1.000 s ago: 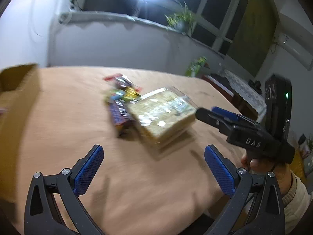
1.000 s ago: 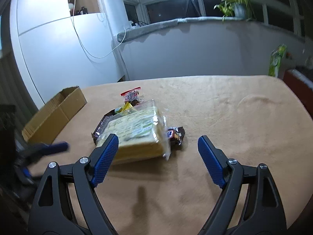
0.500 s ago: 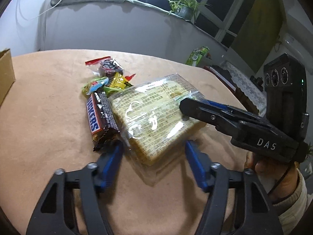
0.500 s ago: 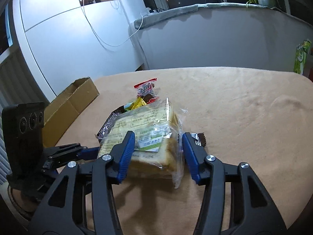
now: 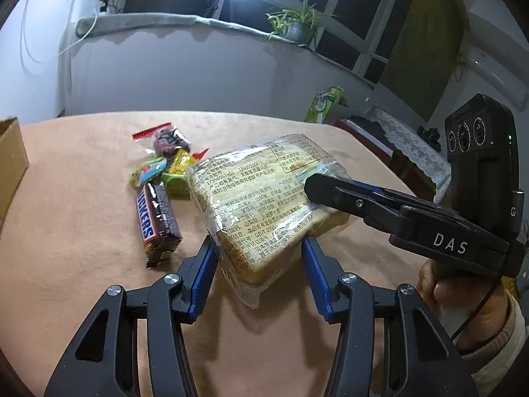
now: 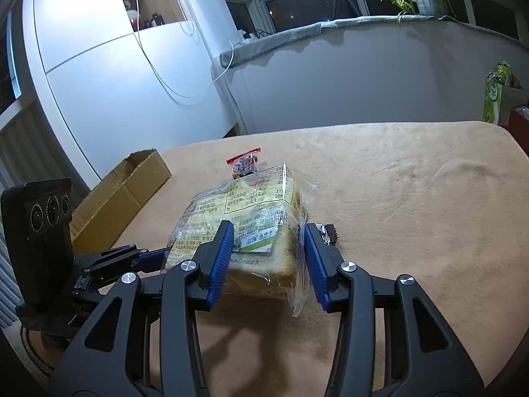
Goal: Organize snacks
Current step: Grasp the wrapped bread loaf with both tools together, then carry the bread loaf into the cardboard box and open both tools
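- Tan table (image 5: pixel 82 165); cardboard box (image 6: pixel 125 192) at nine o'clock.
- Bagged bread (image 5: pixel 258 198): soft, light, slippery; hold sides gently.
- Left gripper (image 5: pixel 259 258) and right gripper (image 6: pixel 269 248) closing, clamping it.

Tan table (image 5: pixel 82 297) bears bread bag (image 5: pixel 258 205), candies (image 5: pixel 165 165), cardboard box (image 6: pixel 122 195)

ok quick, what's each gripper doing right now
left gripper: closing on the clear plastic bag of sliced bread.
right gripper: closing on the same bag, other end.

Bagged bread (image 5: pixel 254 205) tilted beside Snickers bar (image 5: pixel 155 221)
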`<state>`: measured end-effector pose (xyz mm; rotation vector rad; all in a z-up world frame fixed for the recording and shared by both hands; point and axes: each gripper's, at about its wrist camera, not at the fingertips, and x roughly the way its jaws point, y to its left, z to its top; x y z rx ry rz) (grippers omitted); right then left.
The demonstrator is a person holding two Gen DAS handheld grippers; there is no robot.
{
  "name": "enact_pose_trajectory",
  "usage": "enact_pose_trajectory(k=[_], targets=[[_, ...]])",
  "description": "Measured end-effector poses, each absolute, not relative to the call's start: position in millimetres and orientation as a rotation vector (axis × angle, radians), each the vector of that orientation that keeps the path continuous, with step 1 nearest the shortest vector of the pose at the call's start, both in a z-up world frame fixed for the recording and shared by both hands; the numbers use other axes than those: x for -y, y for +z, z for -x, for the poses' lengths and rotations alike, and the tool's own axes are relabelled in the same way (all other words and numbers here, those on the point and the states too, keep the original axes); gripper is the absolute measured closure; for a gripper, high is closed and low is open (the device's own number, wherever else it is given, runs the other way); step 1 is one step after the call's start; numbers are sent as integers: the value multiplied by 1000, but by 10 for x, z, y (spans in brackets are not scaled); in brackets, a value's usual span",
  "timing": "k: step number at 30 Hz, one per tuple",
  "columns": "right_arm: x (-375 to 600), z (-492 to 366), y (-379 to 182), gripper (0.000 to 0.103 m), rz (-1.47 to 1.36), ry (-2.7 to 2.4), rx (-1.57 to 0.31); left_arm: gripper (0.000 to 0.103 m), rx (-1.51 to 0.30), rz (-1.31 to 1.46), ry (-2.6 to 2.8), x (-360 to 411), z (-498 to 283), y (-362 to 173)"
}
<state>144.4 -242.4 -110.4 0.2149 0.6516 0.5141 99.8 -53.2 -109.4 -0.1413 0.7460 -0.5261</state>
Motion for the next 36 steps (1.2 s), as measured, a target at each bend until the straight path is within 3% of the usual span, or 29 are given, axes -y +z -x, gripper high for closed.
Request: enact_pose_trajectory(k=[16,36], targets=[[2048,-1052,-571,58,-175,571,-528,52,-615,107,-489,275,-660,-635],[303,-892,-148,58,-34,800,-439,53,-484,135,-291,-1153,-214,-365]])
